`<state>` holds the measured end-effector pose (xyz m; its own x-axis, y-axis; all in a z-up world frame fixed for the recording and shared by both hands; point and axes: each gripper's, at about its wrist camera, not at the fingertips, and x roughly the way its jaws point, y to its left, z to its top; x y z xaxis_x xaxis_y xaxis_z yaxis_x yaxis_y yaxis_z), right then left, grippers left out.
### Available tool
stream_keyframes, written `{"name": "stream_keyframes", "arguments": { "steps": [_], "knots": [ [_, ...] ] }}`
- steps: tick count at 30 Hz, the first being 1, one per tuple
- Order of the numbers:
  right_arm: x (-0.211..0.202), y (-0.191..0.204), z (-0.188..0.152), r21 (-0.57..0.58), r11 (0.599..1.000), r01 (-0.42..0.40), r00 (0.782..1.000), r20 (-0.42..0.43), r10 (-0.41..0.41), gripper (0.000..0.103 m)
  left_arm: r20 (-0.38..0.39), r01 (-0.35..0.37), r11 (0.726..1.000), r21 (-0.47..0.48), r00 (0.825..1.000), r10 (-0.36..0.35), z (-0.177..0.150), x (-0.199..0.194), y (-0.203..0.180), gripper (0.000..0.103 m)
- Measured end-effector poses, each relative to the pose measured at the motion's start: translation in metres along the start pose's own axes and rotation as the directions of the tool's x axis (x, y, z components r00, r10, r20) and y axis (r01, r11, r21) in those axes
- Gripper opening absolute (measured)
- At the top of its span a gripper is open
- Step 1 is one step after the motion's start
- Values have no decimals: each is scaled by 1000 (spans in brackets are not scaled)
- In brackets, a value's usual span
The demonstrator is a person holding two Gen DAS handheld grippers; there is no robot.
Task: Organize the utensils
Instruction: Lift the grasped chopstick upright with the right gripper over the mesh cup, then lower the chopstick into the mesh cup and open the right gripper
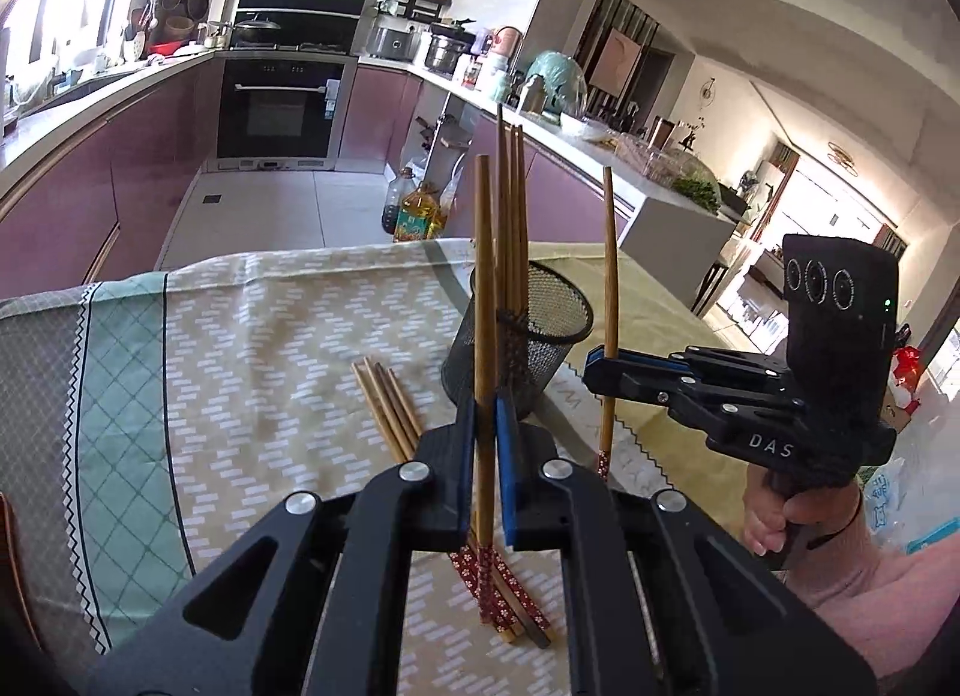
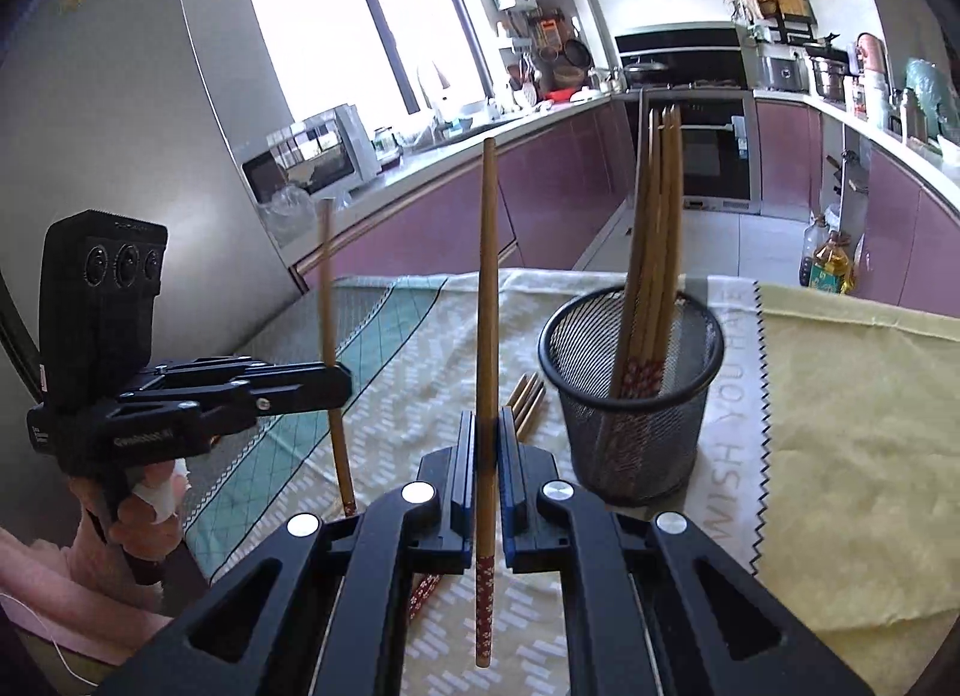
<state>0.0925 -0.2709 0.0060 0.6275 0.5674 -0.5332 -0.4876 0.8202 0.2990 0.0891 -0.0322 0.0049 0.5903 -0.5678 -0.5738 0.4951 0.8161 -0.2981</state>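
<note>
Hands in pink sleeves held both claws above the table: the left gripper (image 1: 485,426) was clamped on an upright bamboo chopstick (image 1: 483,300) at centre frame, and the right gripper (image 2: 491,444) was clamped on another upright chopstick (image 2: 487,300). Round, tapering sticks with red flowered ends stood bundled (image 2: 651,252) in a black wire-mesh holder (image 2: 636,396) right of centre, while several more (image 1: 390,414) lay flat beside it. Beneath was a patterned tablecloth (image 1: 252,348), with purple kitchen cabinets (image 2: 540,186) behind.
</note>
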Motion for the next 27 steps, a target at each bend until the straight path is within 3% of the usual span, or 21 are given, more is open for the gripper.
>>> {"name": "stream_keyframes", "arguments": {
  "steps": [4,17,27],
  "knots": [
    [-13,-3,8,-2,1000,11,999,43,-11,6,51,38,999,-3,998,-37,12,-13,-4,7],
    [-32,-13,57,-18,996,83,979,187,-79,6,153,62,998,-4,986,-61,65,-9,-15,7],
    [-32,-26,84,-10,994,107,964,245,-102,6,202,69,998,0,977,-68,103,-3,-26,7]
  ]
}}
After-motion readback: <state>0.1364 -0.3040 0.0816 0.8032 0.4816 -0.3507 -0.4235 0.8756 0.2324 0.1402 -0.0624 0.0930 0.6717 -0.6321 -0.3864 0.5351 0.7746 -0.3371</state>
